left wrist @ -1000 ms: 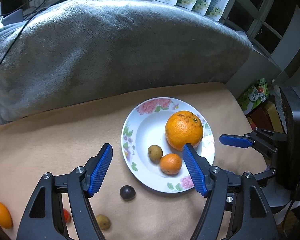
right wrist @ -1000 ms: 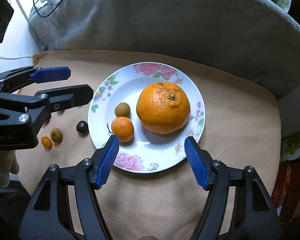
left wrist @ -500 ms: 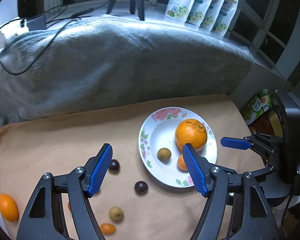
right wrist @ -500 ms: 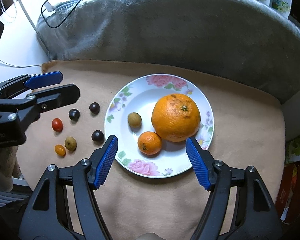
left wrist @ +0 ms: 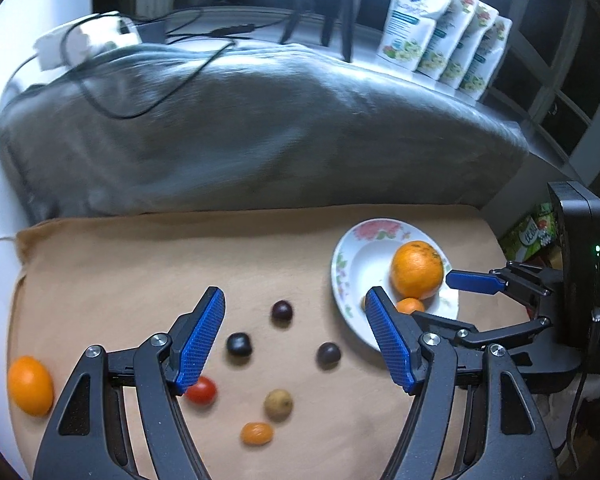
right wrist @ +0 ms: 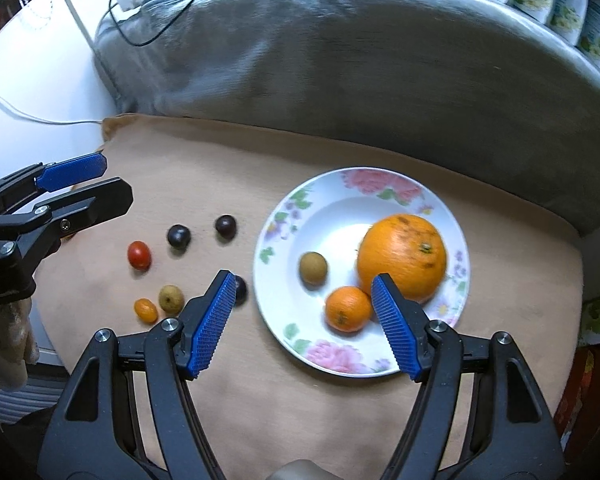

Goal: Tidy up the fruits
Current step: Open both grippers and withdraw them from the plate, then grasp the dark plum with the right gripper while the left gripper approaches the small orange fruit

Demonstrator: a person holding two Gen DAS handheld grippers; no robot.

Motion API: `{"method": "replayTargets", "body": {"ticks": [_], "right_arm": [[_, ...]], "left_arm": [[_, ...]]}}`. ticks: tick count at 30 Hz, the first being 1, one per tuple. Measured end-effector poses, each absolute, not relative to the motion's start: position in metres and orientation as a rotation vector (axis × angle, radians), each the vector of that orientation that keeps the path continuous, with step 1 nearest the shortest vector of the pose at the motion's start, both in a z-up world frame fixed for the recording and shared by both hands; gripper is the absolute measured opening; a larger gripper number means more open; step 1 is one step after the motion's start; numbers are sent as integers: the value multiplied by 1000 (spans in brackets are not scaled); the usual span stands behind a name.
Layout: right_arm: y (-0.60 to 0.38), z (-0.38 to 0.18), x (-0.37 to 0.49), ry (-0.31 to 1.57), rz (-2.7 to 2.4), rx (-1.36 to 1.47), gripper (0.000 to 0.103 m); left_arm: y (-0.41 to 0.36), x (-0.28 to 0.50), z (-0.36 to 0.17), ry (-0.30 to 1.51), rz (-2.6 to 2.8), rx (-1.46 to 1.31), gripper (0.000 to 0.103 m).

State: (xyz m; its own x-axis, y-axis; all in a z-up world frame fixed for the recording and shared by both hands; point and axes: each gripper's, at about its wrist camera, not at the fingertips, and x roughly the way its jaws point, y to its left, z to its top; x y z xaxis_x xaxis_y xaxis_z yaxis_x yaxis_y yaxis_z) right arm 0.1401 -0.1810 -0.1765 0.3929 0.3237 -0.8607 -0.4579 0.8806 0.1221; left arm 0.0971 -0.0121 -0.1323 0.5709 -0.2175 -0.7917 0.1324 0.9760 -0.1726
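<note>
Both tongs, left (left wrist: 296, 340) and right (right wrist: 302, 326), are drawn back agape, empty; small fruits left of the plate (right wrist: 284, 216) remain ungathered.

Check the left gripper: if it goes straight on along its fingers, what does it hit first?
Probably a small dark round fruit on the tan cloth, roughly midway between the open blue pads of the left gripper. Two more dark fruits lie close by. Depth is uncertain.
</note>
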Motion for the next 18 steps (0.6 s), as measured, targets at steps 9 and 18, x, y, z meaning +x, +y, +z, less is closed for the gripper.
{"method": "replayTargets", "body": {"ticks": [9, 18], "right_arm": [[-147, -178, 143, 1066, 616, -153, 73], [-115, -186, 146, 1098, 732, -181, 73]], "left_arm": [[45, 66, -152, 988, -112, -180, 73], [75, 32, -178, 1048, -51, -231, 73]]}}
